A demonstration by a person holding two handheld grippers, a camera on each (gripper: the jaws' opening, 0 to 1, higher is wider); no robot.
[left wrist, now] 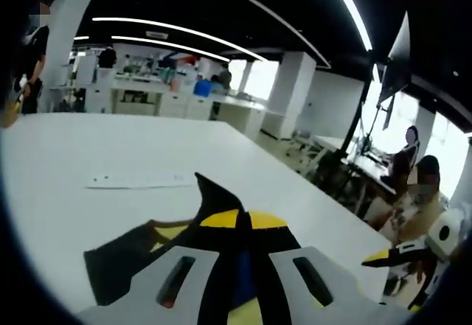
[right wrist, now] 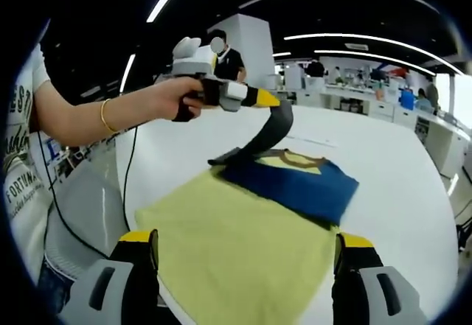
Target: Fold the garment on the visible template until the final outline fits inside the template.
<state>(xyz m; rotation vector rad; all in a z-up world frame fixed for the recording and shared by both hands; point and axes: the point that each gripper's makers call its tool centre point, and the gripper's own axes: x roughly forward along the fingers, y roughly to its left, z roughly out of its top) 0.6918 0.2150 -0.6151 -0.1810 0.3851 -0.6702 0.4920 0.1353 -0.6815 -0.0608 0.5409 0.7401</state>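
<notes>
A navy garment (right wrist: 299, 183) with a yellow neck opening lies folded at the far end of a flat yellow sheet (right wrist: 236, 247) on the white table (right wrist: 391, 148). A hand holds my left gripper (right wrist: 267, 99) above the garment, shut on a dark sleeve (right wrist: 265, 137) that hangs down from it. In the left gripper view the yellow-tipped jaws of my left gripper (left wrist: 244, 219) pinch that dark cloth (left wrist: 214, 196). My right gripper (right wrist: 245, 242) stands open over the near part of the yellow sheet, with nothing between its jaws. My right gripper (left wrist: 385, 257) also shows low at the right.
A white strip (left wrist: 140, 181) lies on the table (left wrist: 74, 148) beyond the garment. A black cable (right wrist: 127, 185) runs down past the table's left edge. A person (right wrist: 225, 56) stands behind the table; others sit at desks (left wrist: 417, 192) to the right.
</notes>
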